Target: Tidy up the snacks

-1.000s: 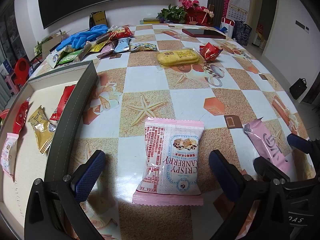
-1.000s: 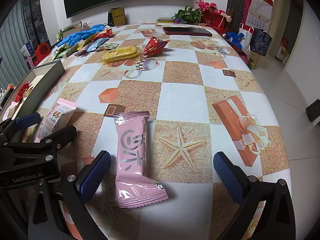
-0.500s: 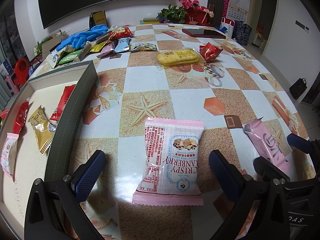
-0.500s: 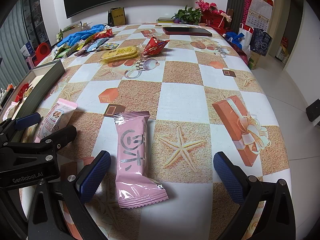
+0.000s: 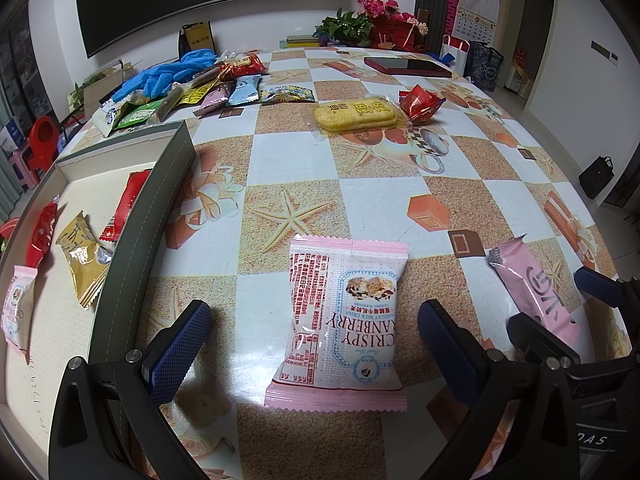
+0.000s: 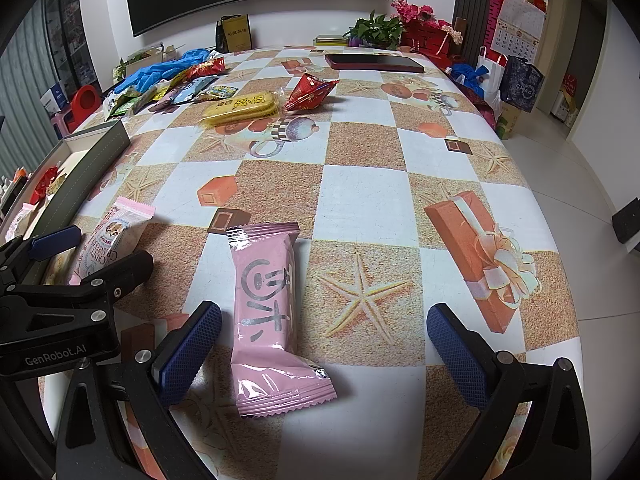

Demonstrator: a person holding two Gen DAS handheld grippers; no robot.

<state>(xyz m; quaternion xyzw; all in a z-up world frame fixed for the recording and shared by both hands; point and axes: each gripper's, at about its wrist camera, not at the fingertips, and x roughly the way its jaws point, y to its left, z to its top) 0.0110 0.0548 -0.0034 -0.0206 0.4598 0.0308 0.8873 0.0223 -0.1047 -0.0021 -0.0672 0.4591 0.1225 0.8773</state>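
Note:
My left gripper (image 5: pixel 314 348) is open, its blue pads on either side of a pink and white cranberry crisp packet (image 5: pixel 340 320) that lies flat on the table. My right gripper (image 6: pixel 324 348) is open around the near end of a plain pink snack bar (image 6: pixel 266 304), which also shows in the left wrist view (image 5: pixel 532 292). The cranberry packet shows at the left of the right wrist view (image 6: pixel 112 240). A grey-walled box (image 5: pixel 152 216) at the left holds several snacks: red, gold and pink packets.
A yellow cracker pack (image 5: pixel 356 114) and a red wrapper (image 5: pixel 420 102) lie mid-table. A pile of snack packets (image 5: pixel 208 92) and blue gloves (image 5: pixel 172 72) sit at the far left. A dark red tablet (image 5: pixel 408 66) and flowers (image 5: pixel 376 20) are at the far end.

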